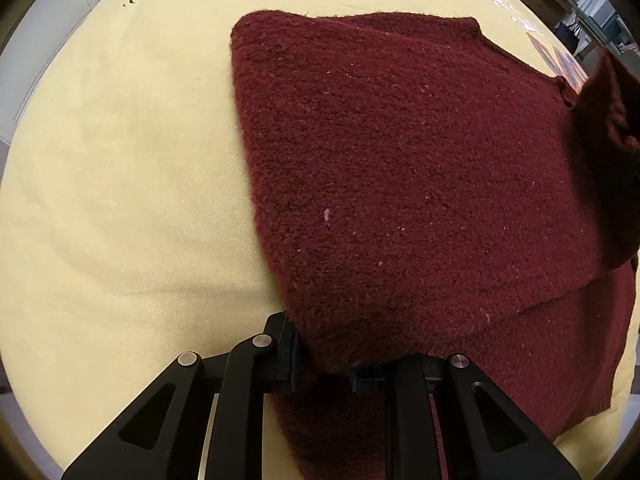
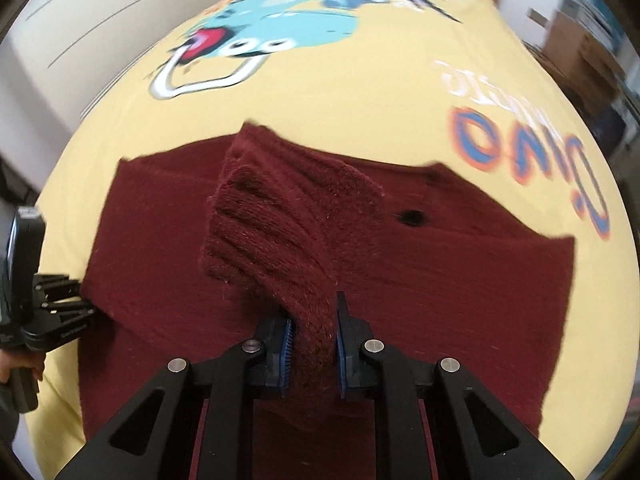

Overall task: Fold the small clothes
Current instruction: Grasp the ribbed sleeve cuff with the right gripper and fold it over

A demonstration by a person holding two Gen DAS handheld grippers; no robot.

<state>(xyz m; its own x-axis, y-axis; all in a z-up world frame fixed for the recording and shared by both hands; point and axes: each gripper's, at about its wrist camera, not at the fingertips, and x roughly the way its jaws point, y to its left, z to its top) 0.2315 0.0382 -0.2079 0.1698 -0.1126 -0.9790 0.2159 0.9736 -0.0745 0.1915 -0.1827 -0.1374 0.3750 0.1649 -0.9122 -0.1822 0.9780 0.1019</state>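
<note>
Hand-held grippers, left (image 1: 324, 364) and right (image 2: 312, 348), each pinch part of a dark red knit sweater (image 1: 400, 168) lying on a yellow printed cloth (image 1: 120, 184).

Right hand-held gripper's blue-padded jaws are pressed onto a ribbed sleeve cuff (image 2: 280, 224), lifted and twisted above the sweater's flat body. In the right wrist view, the left hand-held gripper grips the sweater's left edge, with that corner raised over the near folded layer. Two dark buttons (image 2: 412, 218) show on the sweater's right half. The cloth carries a blue cartoon creature (image 2: 280, 12) with a red mouth on the far side, and, on the right, upside-down orange-and-blue lettering (image 2: 532, 152) that seems to read "Dino"; the pale smaller writing above it is too blurred to read.
</note>
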